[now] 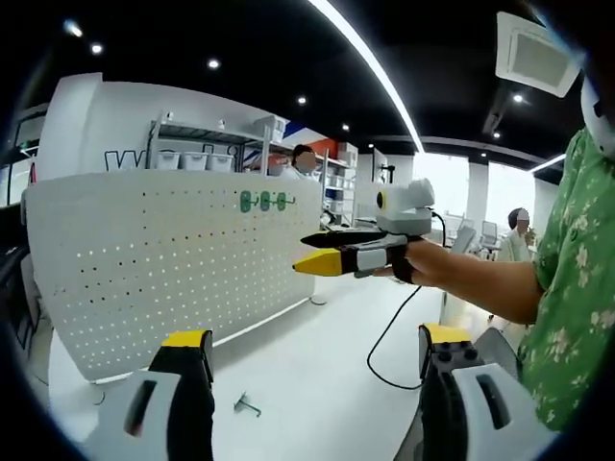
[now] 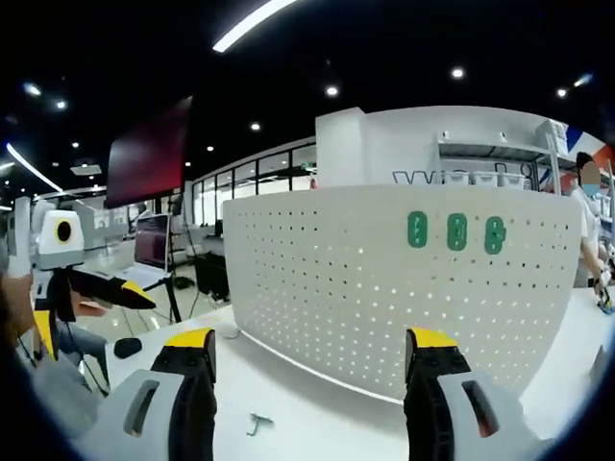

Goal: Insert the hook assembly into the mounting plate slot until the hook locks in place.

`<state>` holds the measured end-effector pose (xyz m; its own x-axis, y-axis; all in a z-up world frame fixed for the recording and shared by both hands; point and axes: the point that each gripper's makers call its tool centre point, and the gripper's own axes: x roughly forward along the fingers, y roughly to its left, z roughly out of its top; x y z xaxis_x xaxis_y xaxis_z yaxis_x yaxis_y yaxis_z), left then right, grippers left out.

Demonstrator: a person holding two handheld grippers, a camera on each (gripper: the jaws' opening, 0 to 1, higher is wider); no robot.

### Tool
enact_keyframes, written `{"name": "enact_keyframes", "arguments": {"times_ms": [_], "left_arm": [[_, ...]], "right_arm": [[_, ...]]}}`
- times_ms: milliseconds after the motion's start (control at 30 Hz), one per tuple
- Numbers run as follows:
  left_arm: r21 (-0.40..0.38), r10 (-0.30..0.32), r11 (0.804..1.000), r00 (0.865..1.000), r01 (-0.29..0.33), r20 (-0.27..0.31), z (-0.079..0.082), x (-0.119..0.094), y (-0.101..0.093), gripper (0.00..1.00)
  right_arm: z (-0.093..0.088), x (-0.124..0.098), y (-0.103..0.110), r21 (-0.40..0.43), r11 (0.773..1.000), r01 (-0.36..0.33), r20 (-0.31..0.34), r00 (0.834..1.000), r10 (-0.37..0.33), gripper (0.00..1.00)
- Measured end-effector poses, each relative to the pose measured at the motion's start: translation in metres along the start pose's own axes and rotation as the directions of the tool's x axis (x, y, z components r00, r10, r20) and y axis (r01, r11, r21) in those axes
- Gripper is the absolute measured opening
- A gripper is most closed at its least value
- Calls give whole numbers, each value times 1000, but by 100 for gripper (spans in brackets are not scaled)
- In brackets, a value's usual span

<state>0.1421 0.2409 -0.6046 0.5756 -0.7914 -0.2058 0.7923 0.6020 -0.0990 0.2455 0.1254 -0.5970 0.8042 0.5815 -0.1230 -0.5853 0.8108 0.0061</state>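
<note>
Left gripper [image 1: 312,360]: we see its jaws spread wide, holding nothing.
Right gripper [image 2: 309,355]: we see its jaws spread too, empty.
Hook [image 1: 248,405]: we see it lying on the white table [image 1: 317,365], between the jaws, just before the board.
Pegboard [image 1: 163,259]: we see it upright, three green plates [image 1: 263,202] near its top edge.

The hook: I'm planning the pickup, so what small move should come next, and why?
Probably lower the left gripper toward the hook. The hook lies on the table in front of the pegboard, between the left jaws, which stand open and hold nothing. The right gripper is open and empty too, so nothing is ready to insert.
</note>
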Motion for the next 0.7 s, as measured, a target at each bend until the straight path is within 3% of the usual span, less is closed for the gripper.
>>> {"name": "enact_keyframes", "arguments": {"times_ms": [700], "left_arm": [[-51,60,997,995,-64,-81,-48,-15,4,90]], "right_arm": [[-53,-15,41,3,996,-92,-115,989,92,80]]}}
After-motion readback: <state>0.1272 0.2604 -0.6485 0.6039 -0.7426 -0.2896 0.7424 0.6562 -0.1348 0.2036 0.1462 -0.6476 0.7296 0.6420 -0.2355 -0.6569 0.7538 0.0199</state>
